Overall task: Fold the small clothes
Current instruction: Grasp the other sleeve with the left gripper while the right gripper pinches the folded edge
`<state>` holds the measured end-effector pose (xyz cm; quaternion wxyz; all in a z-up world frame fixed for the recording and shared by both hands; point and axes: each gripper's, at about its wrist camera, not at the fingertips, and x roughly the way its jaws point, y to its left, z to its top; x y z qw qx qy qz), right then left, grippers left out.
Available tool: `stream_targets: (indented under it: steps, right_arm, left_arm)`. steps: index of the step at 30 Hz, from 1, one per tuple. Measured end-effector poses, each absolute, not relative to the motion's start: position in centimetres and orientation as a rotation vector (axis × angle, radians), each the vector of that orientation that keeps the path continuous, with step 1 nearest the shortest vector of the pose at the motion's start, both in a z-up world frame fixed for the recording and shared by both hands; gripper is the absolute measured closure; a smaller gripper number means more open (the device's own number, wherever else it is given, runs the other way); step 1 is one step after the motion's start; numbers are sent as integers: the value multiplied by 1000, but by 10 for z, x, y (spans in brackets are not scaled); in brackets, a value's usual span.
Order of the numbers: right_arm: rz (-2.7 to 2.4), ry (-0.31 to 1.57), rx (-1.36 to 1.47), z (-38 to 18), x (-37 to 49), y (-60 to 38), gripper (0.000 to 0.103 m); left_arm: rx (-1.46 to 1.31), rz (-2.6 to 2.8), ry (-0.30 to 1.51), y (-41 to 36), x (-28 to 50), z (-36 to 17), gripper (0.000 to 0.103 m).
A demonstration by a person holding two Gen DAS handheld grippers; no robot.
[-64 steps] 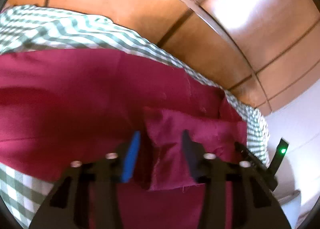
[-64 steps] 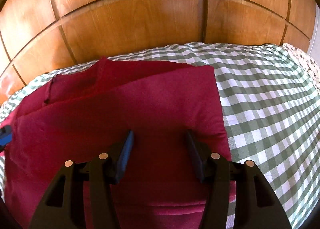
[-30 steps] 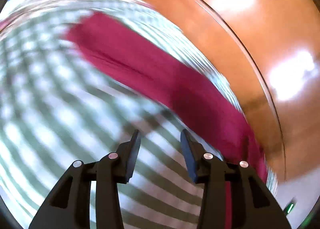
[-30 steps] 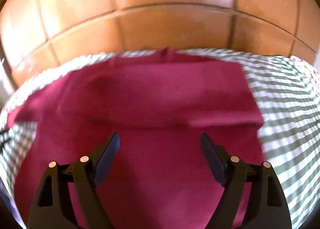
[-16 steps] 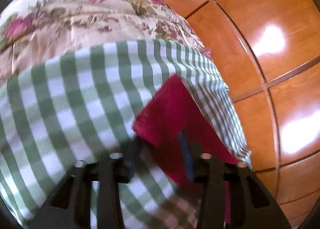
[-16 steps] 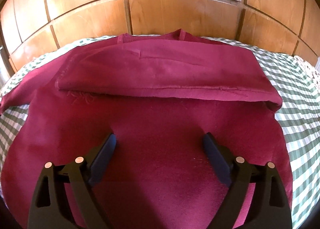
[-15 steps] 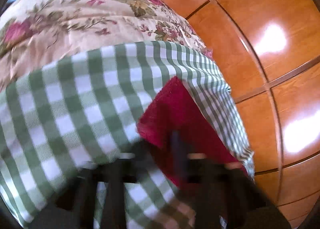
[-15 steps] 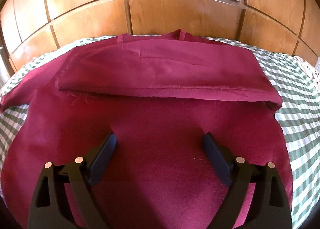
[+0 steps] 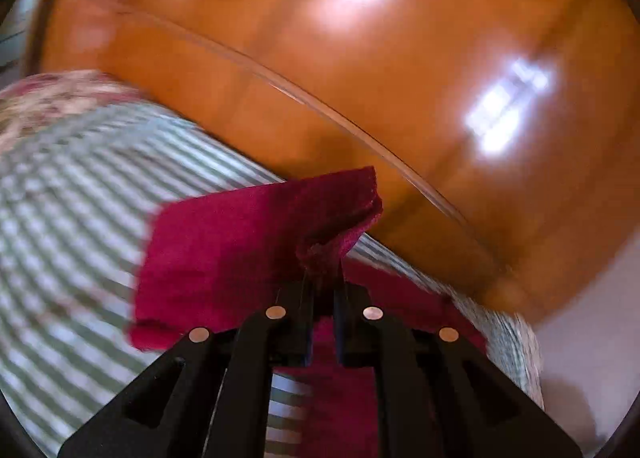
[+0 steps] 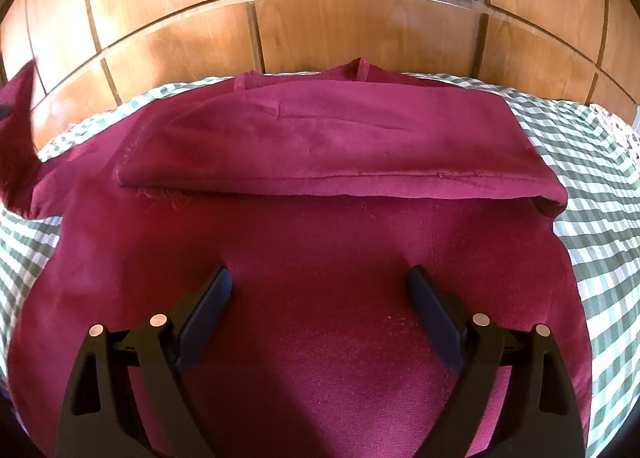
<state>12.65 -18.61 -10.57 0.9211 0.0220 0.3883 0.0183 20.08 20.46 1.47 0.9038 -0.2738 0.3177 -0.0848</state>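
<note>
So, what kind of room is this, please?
Most likely a bedroom: the maroon garment lies on a green checked bedcover, a floral cover shows beyond it, and a panelled wooden headboard or wall rises right behind.

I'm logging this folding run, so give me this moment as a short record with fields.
garment: dark red cloth spread on the checked cover, far part folded toward the camera
left tool: shut on a lifted end of the red cloth
right tool: open, over the cloth, nothing between its fingers
backdrop: wooden panels
fold state: unfinished
</note>
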Motion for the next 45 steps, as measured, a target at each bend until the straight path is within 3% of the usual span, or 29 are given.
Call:
stream_targets:
  steps: [3,5,7,8,10,13,22,23,25,27,33,37,45]
  right_arm:
    - [43,797,56,-105,126,-188,15]
    - [53,801,69,-104,126,-190,15]
    - [61,816,72,-101,127,-191,20]
    - [66,827,72,-96,128,-191,25]
    - [119,835,127,-88,129,-193,45]
    - [294,874,283,-77,141,-184,56]
    - [527,1033,279,-91,199,-65,56]
    - [525,1037,257,-92,204,-51,60]
    - [522,1032,171,-90,207,-27,90]
    - [480,992,61,-80,202,-10,98]
    - [492,716,74,21,179,-46,99]
    - [419,633,120,61,185,-98,98]
    - [210,687,234,32,204,-210,99]
  left_arm:
    - [-479,-270,740,142,207,-3,87]
    - [-448,-316,778,119,204,-17,75]
    - [-384,-322,805,104,192,-28,70]
    - [-368,-328,812,103,184,-33,69]
    - [-366,-337,840,106,163,-45,70]
    - [-371,-306,870,117,140,-68,71]
    - [-346,-260,892,126,108,-95,71]
    - [-347,-260,893,124,109,-99,71]
    - [-342,-261,895,123,109,-101,71]
    - [-332,-264,891,121,109,-101,71]
    - [-330,-257,888,118,111,-99,71]
    - [-328,-252,895,113,119,-96,71]
    - [-304,-242,895,105,140,-82,71]
